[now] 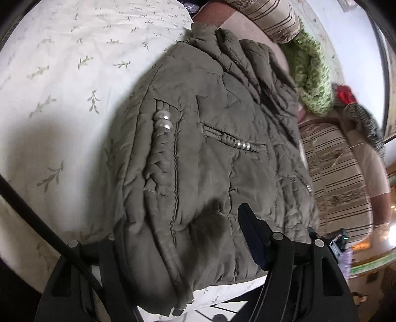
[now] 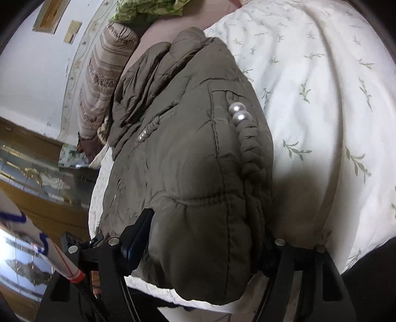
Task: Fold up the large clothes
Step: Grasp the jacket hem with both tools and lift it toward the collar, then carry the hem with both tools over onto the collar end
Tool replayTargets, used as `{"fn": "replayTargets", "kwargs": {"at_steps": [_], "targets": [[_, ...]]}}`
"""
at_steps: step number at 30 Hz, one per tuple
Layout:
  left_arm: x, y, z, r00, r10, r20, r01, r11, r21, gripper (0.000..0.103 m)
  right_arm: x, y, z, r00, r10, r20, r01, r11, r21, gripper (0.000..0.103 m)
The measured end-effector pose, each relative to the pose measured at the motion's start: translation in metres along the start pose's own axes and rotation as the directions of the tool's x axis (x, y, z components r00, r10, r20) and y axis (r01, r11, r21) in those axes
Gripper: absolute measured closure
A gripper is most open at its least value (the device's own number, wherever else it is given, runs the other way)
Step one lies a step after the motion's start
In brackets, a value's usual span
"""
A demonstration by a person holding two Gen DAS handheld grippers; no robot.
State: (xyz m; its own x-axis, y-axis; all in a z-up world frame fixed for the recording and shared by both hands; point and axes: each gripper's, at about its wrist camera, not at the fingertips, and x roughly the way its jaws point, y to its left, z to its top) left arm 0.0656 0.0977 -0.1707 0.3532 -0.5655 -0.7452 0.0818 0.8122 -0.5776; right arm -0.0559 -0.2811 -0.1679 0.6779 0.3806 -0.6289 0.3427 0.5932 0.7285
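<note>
An olive-green padded jacket (image 1: 210,138) with pearl trim lies bunched on a white leaf-print bedspread (image 1: 61,74). My left gripper (image 1: 183,237) straddles its near edge; the right finger (image 1: 252,237) shows, the left finger is hidden behind fabric that fills the gap. The jacket also shows in the right wrist view (image 2: 188,153). My right gripper (image 2: 200,237) straddles a thick fold of its hem; the left finger (image 2: 138,235) presses the fabric, the right finger is hidden behind it.
A striped bolster (image 1: 274,19) and a green knitted blanket (image 1: 311,74) lie at the bed's far side. A striped cushion (image 1: 339,178) sits to the right. A wooden cabinet (image 2: 29,158) stands to the left in the right wrist view.
</note>
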Motion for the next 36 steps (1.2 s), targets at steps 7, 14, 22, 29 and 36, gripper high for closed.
{"fn": "replayTargets", "kwargs": {"at_steps": [7,14,22,29,36], "targets": [[-0.041,-0.023,-0.003,0.998,0.037,0.053,-0.039,0.998,0.039,0.084,-0.026,0.015,0.004,1.000,0.026,0.003,-0.026,1.000,-0.010,0.080],[-0.083,-0.041,-0.025,0.995,0.035,0.089,-0.044,0.994,0.099,0.085,-0.062,0.027,-0.008,0.999,0.043,0.004,-0.043,0.997,-0.062,0.081],[-0.094,-0.032,-0.052,0.994,0.072,0.080,-0.078,0.993,0.083,0.085,-0.089,0.037,-0.032,1.000,-0.008,-0.019,0.005,0.994,-0.113,0.081],[-0.118,-0.053,-0.022,0.987,0.026,0.157,-0.043,0.994,0.105,0.085,-0.101,0.082,-0.004,0.999,0.006,0.040,0.002,0.980,-0.199,0.081],[-0.133,-0.101,0.049,0.956,0.006,0.292,-0.061,0.982,0.181,0.085,-0.108,0.147,0.059,0.988,0.037,0.149,0.013,0.948,-0.317,0.081]]}}
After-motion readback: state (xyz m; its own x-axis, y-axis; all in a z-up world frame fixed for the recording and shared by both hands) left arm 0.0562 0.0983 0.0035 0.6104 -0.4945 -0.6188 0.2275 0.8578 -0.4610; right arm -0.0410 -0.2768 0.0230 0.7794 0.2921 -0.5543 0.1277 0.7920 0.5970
